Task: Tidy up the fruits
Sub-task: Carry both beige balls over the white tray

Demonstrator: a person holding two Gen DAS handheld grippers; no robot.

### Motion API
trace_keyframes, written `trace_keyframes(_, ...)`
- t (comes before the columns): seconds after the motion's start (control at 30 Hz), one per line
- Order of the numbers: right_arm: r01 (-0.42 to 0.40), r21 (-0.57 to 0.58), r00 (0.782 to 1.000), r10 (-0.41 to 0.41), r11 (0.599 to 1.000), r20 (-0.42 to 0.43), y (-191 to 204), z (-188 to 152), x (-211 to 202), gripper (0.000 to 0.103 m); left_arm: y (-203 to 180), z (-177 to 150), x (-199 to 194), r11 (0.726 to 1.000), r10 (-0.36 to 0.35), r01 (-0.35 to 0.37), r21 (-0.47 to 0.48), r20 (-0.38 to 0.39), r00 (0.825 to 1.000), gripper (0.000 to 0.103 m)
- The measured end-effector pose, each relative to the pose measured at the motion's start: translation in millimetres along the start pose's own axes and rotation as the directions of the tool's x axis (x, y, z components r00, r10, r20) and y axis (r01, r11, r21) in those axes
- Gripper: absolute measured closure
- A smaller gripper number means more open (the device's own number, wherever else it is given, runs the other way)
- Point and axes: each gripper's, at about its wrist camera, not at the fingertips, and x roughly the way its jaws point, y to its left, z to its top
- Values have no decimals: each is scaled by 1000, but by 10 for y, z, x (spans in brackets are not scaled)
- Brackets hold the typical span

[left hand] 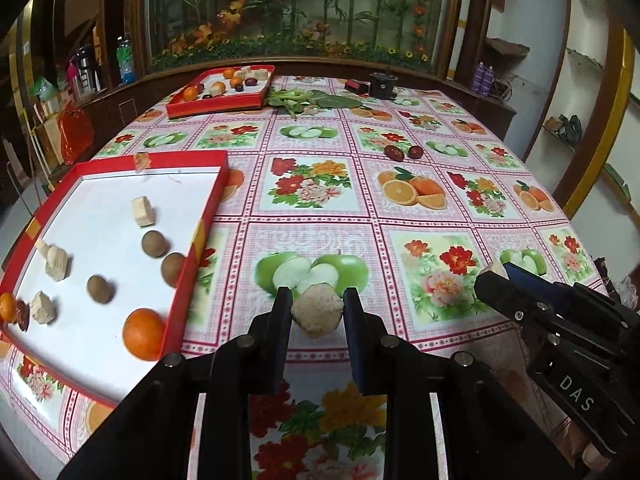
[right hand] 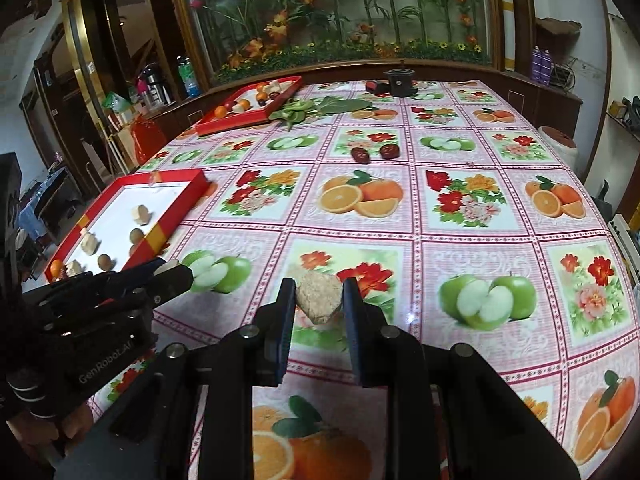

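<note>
Left wrist view: the left gripper (left hand: pixel 317 312) is pinching a pale crumbly chunk (left hand: pixel 317 314) between its pads, held above the tablecloth (left hand: pixel 360 240) just right of the near tray (left hand: pixel 120 160). That tray holds a few more pale chunks, three brown round fruits (left hand: pixel 154 243), an orange (left hand: pixel 143 334), plus a small orange and something dark red at its left edge. The right gripper (left hand: pixel 496 276) pokes in from the right with a pale bit clamped at its tip.

Right wrist view: the right gripper (right hand: pixel 319 300) is clamped on its own beige lump (right hand: pixel 319 297), over the cloth and well right of the near tray (right hand: pixel 176 216). Two dates (right hand: pixel 374 153) lie loose mid-table. The far tray (right hand: pixel 240 124) holds small oranges, pale pieces and dark fruits, with greens (right hand: pixel 316 109) beside it.

Looks like the carry step: both hands loaded, heading for a tray. Next up, I'd guess, is getting each piece over the rim onto a bare patch of white, then letting go. The dates remain to be sorted.
</note>
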Motion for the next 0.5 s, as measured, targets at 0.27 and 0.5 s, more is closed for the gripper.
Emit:
trace_keyframes(0.27,-31,-20,1000,31,999,-2,147,-78,-45,77,164,-36,-82,999,23,-23,-30,4,1000,78)
trace_keyframes(0.5,-67,-51,998,67,996,-2,307,-62,-48,77,417,-25,-142,995,63,-61,-83,15,998,78)
